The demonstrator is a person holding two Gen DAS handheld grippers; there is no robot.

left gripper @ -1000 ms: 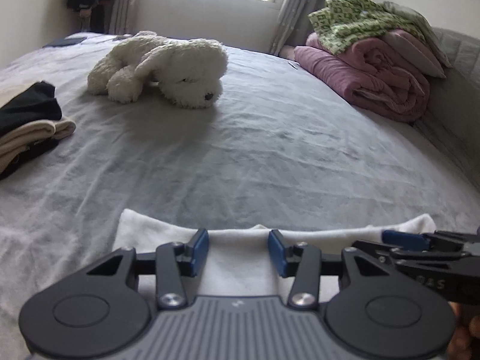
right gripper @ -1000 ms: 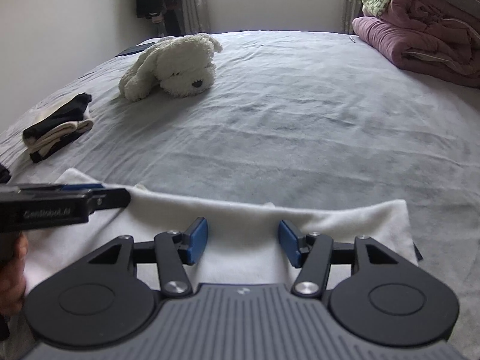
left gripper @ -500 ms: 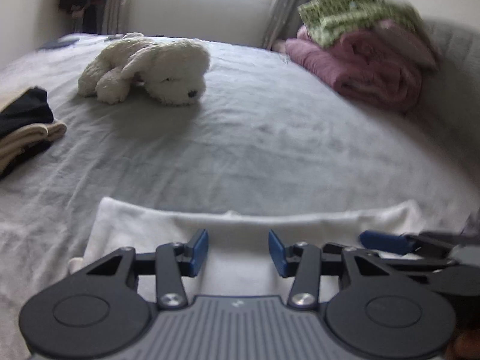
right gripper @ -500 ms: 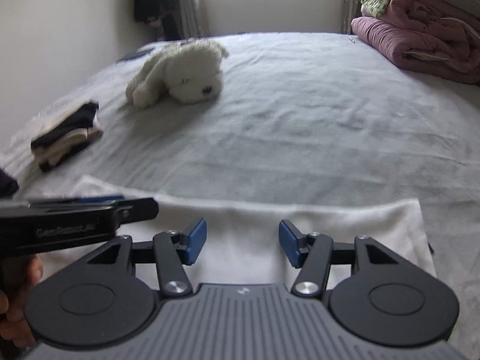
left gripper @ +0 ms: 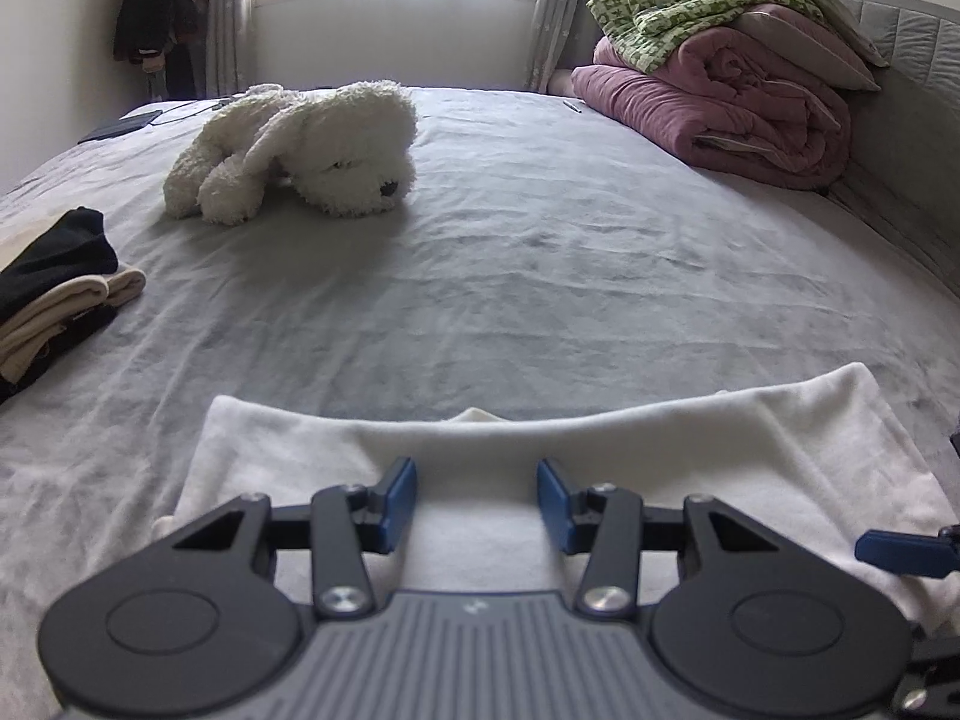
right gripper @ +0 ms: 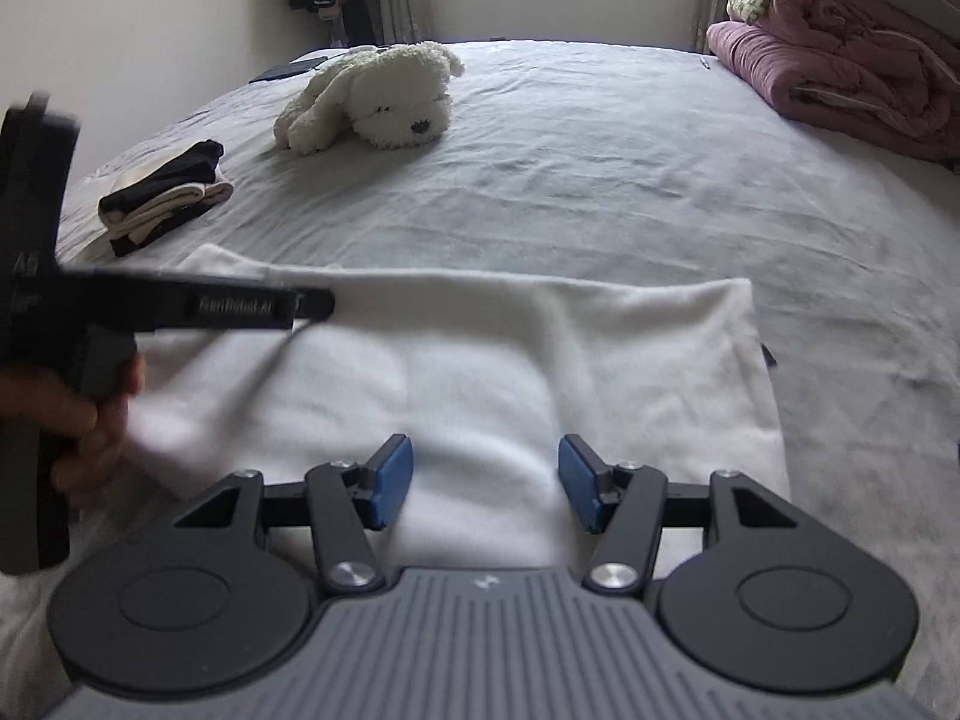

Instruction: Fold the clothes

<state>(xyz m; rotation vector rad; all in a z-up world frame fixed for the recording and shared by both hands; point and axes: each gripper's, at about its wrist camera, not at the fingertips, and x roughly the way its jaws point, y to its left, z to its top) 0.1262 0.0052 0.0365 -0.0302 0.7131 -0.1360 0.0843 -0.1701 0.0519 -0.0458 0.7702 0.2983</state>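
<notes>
A white garment (left gripper: 600,450) lies folded flat on the grey bed sheet (left gripper: 540,276), near the front edge; it also shows in the right wrist view (right gripper: 480,360). My left gripper (left gripper: 477,501) is open and empty, hovering above the garment's near left part. It appears blurred at the left of the right wrist view (right gripper: 228,303). My right gripper (right gripper: 485,483) is open and empty above the garment's near middle. One of its blue fingertips (left gripper: 900,552) shows at the right edge of the left wrist view.
A white plush dog (left gripper: 300,150) lies at the back left. A stack of folded black and beige clothes (left gripper: 54,288) sits at the left edge. Rolled pink and green quilts (left gripper: 720,78) lie at the back right by the headboard (left gripper: 906,120).
Both grippers have lifted and pulled back from the garment's far edge, so more of the white cloth shows. The left gripper has swung sideways. Both stay open.
</notes>
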